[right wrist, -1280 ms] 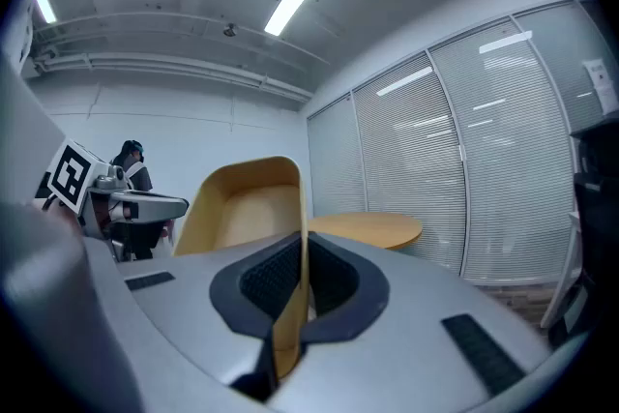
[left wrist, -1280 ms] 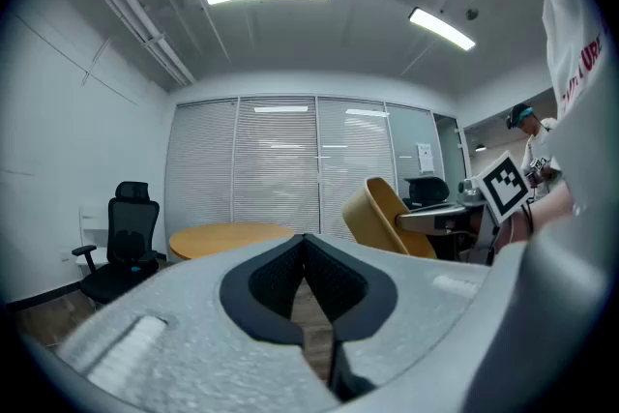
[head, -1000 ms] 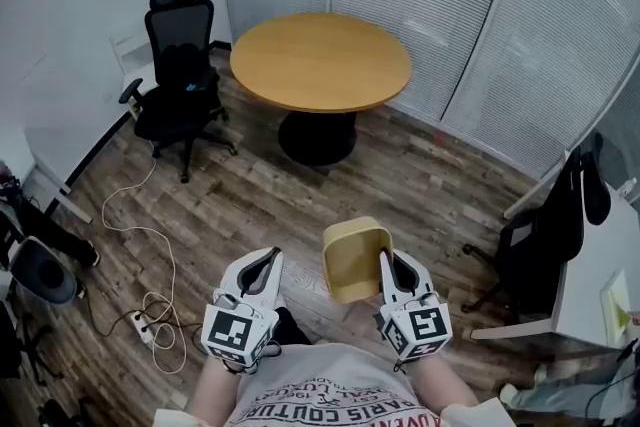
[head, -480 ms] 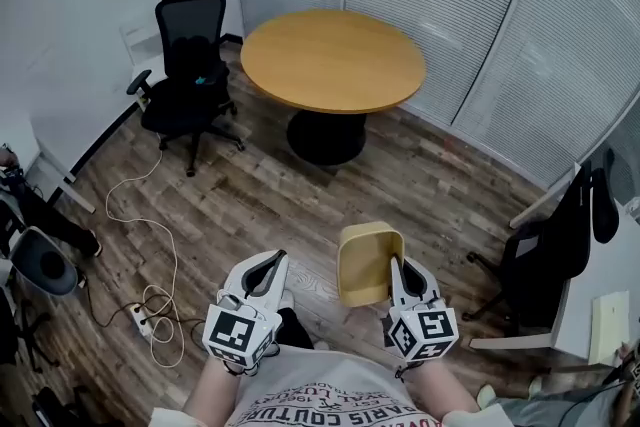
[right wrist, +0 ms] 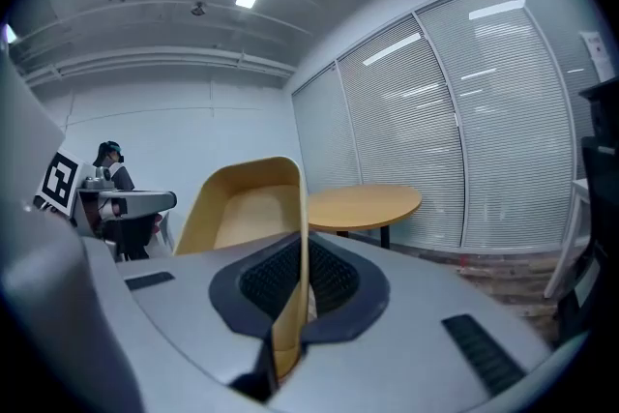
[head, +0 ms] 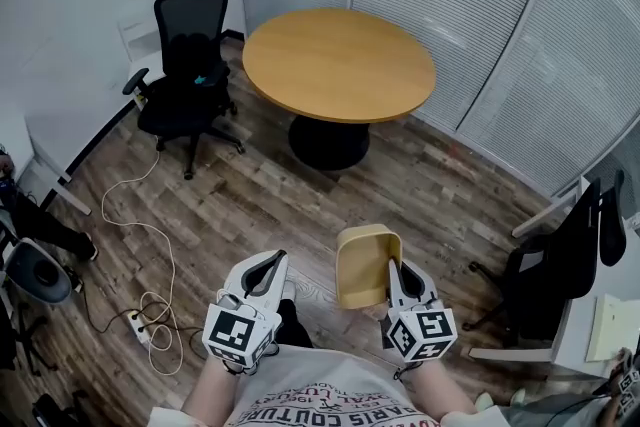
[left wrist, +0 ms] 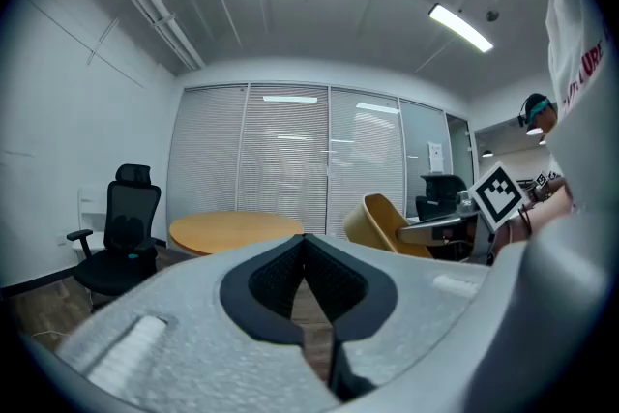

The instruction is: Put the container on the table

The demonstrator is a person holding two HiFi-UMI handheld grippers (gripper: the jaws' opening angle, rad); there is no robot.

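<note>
My right gripper [head: 389, 268] [right wrist: 302, 251] is shut on the side wall of a yellow plastic container [head: 362, 264] [right wrist: 250, 211], held in the air above the wooden floor with its opening turned toward my left. The container also shows at the right of the left gripper view [left wrist: 379, 222]. My left gripper [head: 273, 262] [left wrist: 307, 242] hangs beside it, shut, with nothing between its pads. The round wooden table [head: 339, 62] [right wrist: 364, 202] [left wrist: 235, 230] stands some way ahead of both grippers, its top bare.
A black office chair [head: 184, 50] stands left of the table. A white cable and power strip [head: 148, 320] lie on the floor at the left. Another black chair [head: 560, 270] and a white desk [head: 610, 315] are at the right. Blinds line the far walls.
The table and room have shifted slightly in the head view as I moved. Both grippers keep their places before me, the right one still holding the container.
</note>
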